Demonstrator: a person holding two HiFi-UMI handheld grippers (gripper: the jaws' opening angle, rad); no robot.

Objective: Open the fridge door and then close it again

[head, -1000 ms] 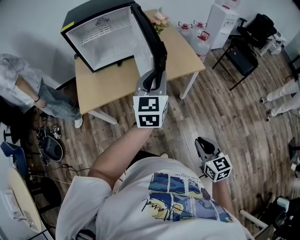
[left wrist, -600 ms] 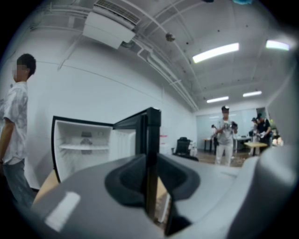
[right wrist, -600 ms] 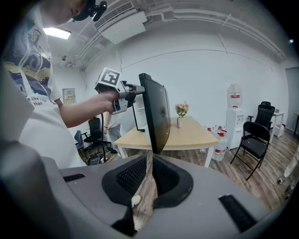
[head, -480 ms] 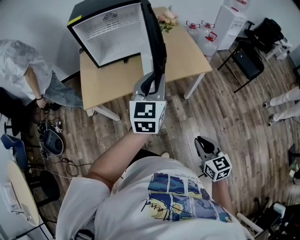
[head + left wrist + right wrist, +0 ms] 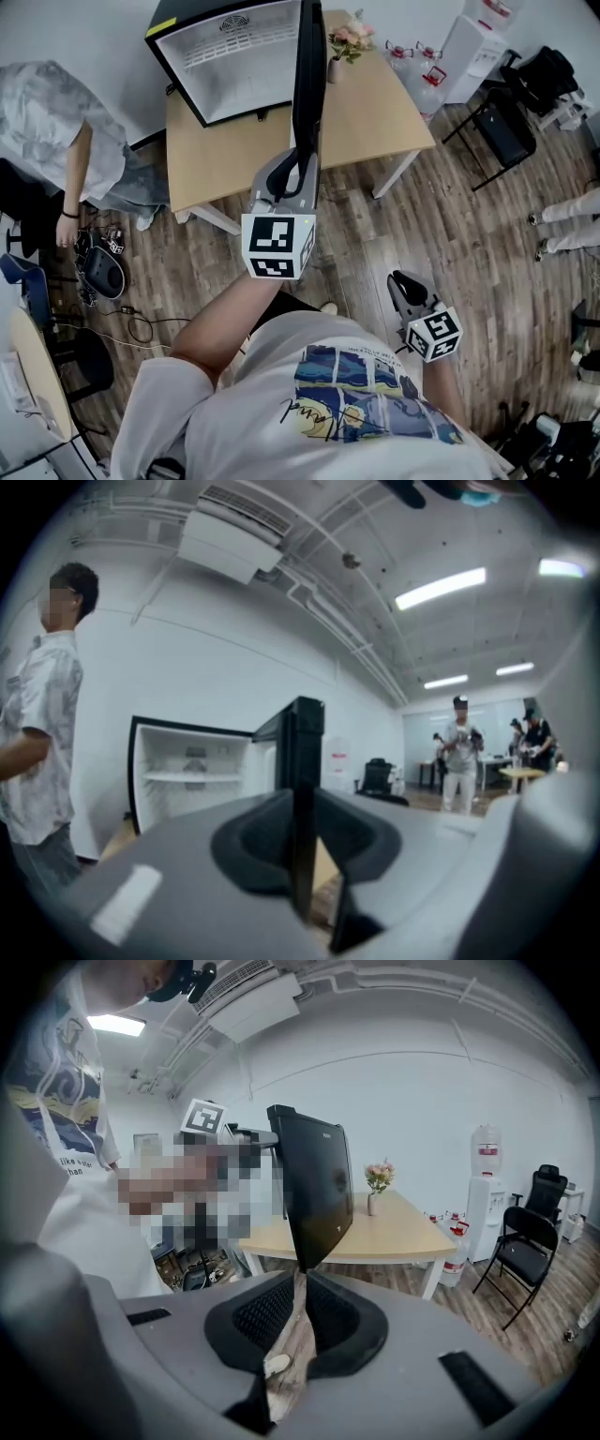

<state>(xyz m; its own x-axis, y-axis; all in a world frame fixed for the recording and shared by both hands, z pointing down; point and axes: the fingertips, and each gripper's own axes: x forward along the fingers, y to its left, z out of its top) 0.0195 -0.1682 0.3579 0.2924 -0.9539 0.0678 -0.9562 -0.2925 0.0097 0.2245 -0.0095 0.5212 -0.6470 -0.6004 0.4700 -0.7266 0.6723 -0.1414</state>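
Right tongs, lower right of the head view, hang low beside the person's body. Tips drawn together, nothing between them; only floorboards show past them in the right gripper view. Idle, well apart from the fridge.

Left tongs, centre frame, reach out level. Jaws clamped on the free edge of the fridge door; in the left gripper view the dark edge runs straight down between the pads.

Door stands wide, about square to the cabinet. Fridge sits on the counter, upper centre, white interior and shelf fully exposed.

Judgement: opening half done, door as good as fully swung out. Closing half remains: door to be brought round to the cabinet front and pressed home, then let go.
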